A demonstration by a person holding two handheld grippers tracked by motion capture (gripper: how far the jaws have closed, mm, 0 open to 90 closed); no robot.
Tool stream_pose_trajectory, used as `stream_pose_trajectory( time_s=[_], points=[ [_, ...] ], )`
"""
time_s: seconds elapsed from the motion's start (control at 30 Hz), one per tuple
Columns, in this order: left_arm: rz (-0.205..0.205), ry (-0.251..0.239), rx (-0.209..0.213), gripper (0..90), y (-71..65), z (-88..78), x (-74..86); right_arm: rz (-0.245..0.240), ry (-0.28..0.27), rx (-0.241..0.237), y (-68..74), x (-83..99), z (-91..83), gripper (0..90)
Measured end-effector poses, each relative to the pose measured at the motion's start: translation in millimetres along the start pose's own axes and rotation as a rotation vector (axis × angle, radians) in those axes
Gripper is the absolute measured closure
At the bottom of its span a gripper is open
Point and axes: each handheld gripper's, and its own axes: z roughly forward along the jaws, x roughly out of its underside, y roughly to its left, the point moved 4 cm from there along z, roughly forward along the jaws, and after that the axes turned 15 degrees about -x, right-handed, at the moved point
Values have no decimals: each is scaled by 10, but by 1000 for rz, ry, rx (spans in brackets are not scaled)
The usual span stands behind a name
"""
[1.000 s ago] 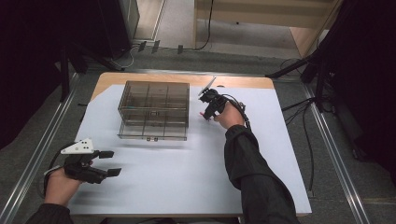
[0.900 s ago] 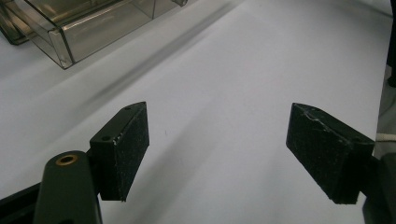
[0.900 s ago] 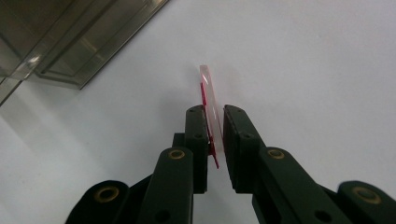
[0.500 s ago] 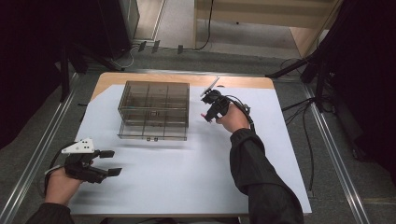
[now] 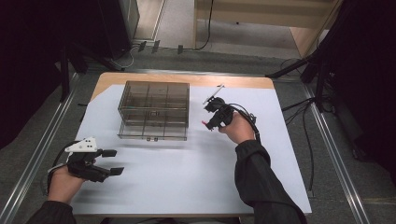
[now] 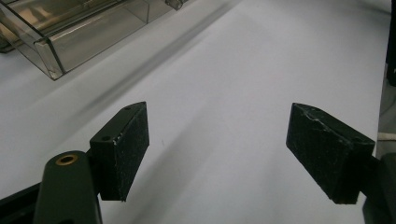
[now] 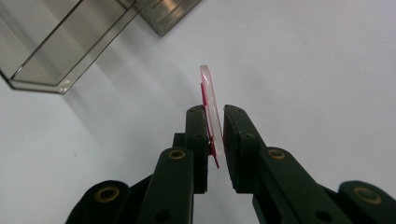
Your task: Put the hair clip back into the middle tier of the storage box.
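A smoky clear plastic compartment box point(image 5: 154, 109) stands on the white sheet at the back left; its corner point(image 7: 60, 42) shows in the right gripper view and its edge point(image 6: 70, 37) in the left gripper view. My right gripper point(image 5: 208, 122) hovers just right of the box, shut on a thin clear piece with a red edge point(image 7: 211, 105), held edge-on between the pads and sticking out past the tips. My left gripper point(image 5: 113, 162) rests at the front left of the sheet, open, with bare paper between its pads point(image 6: 122, 149).
The white sheet point(image 5: 196, 172) covers most of the wooden table point(image 5: 140, 78). Cables point(image 5: 303, 135) run along the floor to the right, and metal rails point(image 5: 32, 158) flank the table. Dark stands rise at both sides.
My right gripper has drifted slightly right and toward the front, away from the box, still holding the thin piece. My left gripper has stayed put.
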Motion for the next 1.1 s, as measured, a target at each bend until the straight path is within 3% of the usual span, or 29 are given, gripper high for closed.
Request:
stream_pose_trajectory(
  time_s=[0.23,0.33,0.7,1.1],
  points=[
    [-17,-5,0,222,62,-15,7,-1,-10,-8,84,112,18,820],
    [-20,-1,-4,222,82,-18,11,-10,10,-3,147,131,22,820],
    [-12,-3,-3,222,83,-30,5,-52,-4,-18,346,144,-11,820],
    [-10,-7,-1,222,64,-33,3,-65,-29,-24,504,60,-98,820]
  ],
)
